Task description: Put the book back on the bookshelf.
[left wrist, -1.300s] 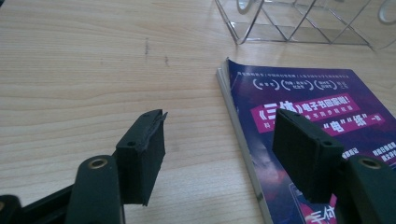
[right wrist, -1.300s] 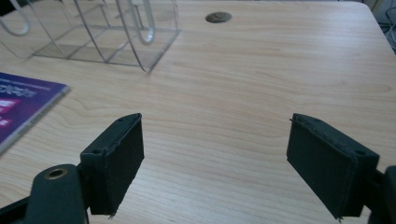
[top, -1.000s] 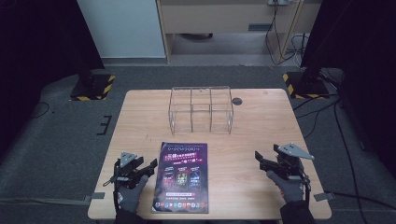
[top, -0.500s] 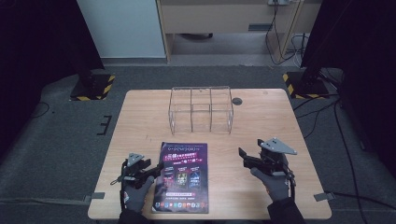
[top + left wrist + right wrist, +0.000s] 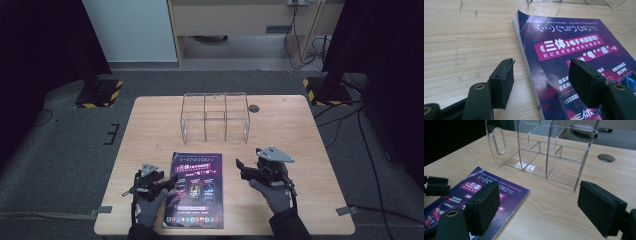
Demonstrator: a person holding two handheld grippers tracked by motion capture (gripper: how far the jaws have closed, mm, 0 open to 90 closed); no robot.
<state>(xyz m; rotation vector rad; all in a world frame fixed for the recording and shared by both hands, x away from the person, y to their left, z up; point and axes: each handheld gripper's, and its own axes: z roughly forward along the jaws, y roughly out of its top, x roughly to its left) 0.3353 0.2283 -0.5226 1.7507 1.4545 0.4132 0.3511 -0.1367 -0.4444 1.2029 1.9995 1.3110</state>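
So far nothing has been lifted: the work looks barely begun. On the left, the left gripper [image 5: 167, 182] sits low at the near-left part of the table [image 5: 150, 125], its jaws apart and straddling the left edge of the magazine [image 5: 196, 189]; in the left gripper view one pad is over bare wood and the other over the purple cover [image 5: 584, 57], with the stacked page edges between them. Whether either pad touches the paper I cannot tell. The magazine lies flat, cover up, at the near middle of the table, with its far left corner slightly curled.

Moving right, the right gripper [image 5: 240, 167] hangs just beside the magazine's right edge, jaws wide apart and holding nothing; its own view looks past the magazine's far corner [image 5: 506, 188] toward the clear acrylic organiser [image 5: 544, 152].

My reading is that the magazine is to be picked up, probably for one of the organiser's upright compartments, so grasping, raising and placing all remain to be done.

Farther back, the organiser [image 5: 215, 116] stands upright at the middle of the table, well apart from the magazine, with bare wood between. A round cable hole [image 5: 254, 108] lies just to its right. Nothing stands in the way; the likelier snag is pinching only the top pages instead of the whole spine
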